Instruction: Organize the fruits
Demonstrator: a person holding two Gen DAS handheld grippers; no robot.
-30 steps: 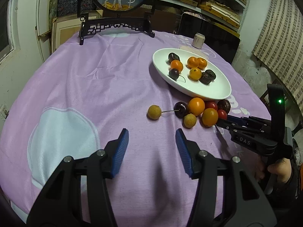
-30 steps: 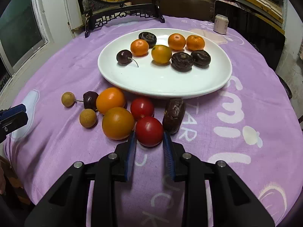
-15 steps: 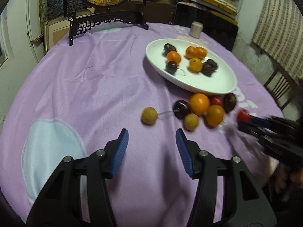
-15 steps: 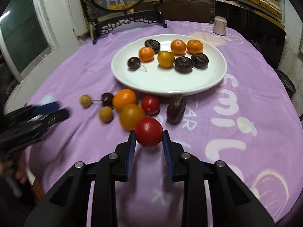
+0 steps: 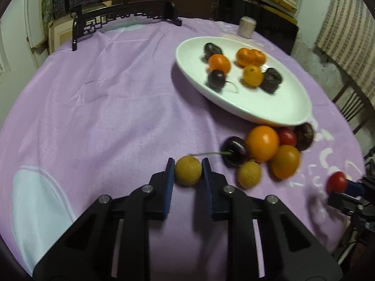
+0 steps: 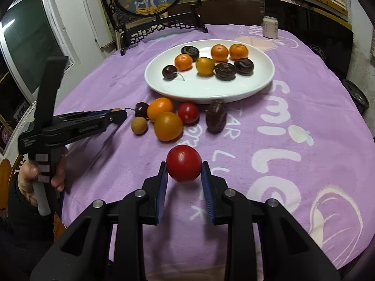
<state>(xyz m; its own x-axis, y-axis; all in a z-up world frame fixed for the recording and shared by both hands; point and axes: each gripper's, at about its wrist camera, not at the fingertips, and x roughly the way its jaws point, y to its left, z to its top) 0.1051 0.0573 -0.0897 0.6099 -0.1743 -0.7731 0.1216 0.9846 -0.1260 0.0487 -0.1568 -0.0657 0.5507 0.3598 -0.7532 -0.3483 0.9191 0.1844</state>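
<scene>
Left gripper [image 5: 188, 169]: jaws have just been closing and now sit pressed on either side of the yellow-brown longan [image 5: 188, 170], which a second ago lay alone on the purple cloth [image 5: 105, 107] ahead of wide-open jaws. The longan appears to rest on the cloth-covered counter, not yet lifted; the stem of the dark cherry [image 5: 235, 151] runs just behind it, and I cannot tell from the left wrist view whether the stem touches it. Right gripper [image 6: 184, 174]: jaws narrow, clamped on the red cherry tomato [image 6: 184, 163]. That tomato was in the loose pile a second ago, touching the large orange fruit; it now hangs clear of the cloth, with its shadow beneath it, well apart from the pile and nearer the camera side of the counter. Remaining loose beside the white plate [image 6: 246, 89]: a second longan [image 6: 139, 125], two orange fruits [image 6: 168, 126], a second red tomato [image 6: 188, 113], a dark date [image 6: 216, 116] and the cherry. The plate already holds mandarins, dark dates and one cherry, with bare space along its near side. Judgement: both hands are now loaded or nearly so, two fruits are in hand, and the next step is likely to carry each to the plate. Risk: lifting the longan may drag the cherry stem.
</scene>
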